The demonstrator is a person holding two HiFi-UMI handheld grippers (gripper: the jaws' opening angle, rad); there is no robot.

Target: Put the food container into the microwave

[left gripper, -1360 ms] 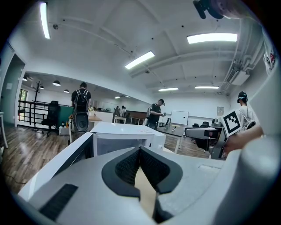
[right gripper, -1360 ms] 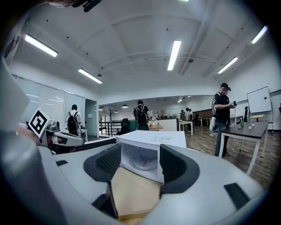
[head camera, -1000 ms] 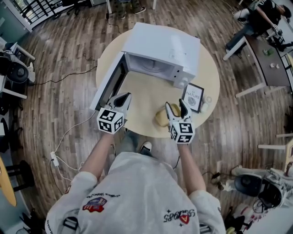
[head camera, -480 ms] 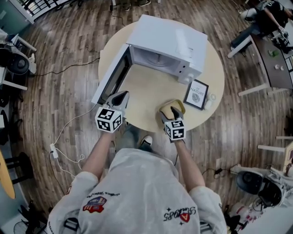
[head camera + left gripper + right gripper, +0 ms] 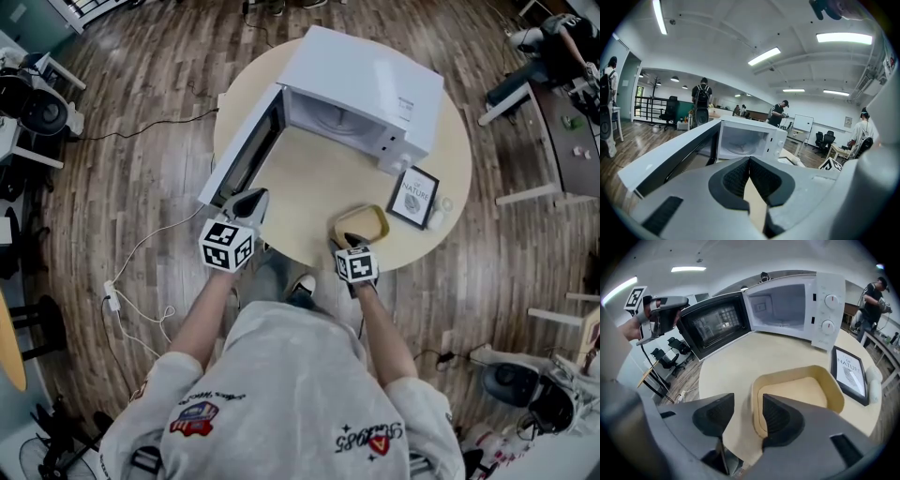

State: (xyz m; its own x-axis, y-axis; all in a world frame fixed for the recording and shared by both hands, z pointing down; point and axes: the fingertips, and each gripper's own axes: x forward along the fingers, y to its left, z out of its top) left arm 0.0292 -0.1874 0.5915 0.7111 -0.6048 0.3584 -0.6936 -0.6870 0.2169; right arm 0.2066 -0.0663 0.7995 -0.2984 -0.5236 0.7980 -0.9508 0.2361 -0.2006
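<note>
A beige open food container (image 5: 367, 223) (image 5: 801, 390) sits near the front edge of the round table (image 5: 309, 187). Behind it stands the white microwave (image 5: 366, 80) (image 5: 787, 305) (image 5: 745, 140), its door (image 5: 246, 155) (image 5: 719, 322) swung open to the left and its cavity empty. My right gripper (image 5: 349, 240) (image 5: 747, 399) points down over the container's near left rim. One jaw is outside the wall and one inside, and they have just been closing, with a sliver of table still showing beside the wall. My left gripper (image 5: 251, 197) (image 5: 749, 160) hovers shut and empty by the door's outer end.
A framed sign (image 5: 417, 197) (image 5: 851, 371) leans to the right of the container, with a small white object (image 5: 441, 202) beside it. A cable and power strip (image 5: 112, 300) lie on the wooden floor at left. People stand and sit at desks further off.
My right gripper has dropped and tilted down onto the container's near rim, and its jaws have narrowed around the wall. The left gripper has drifted slightly lower beside the door.
</note>
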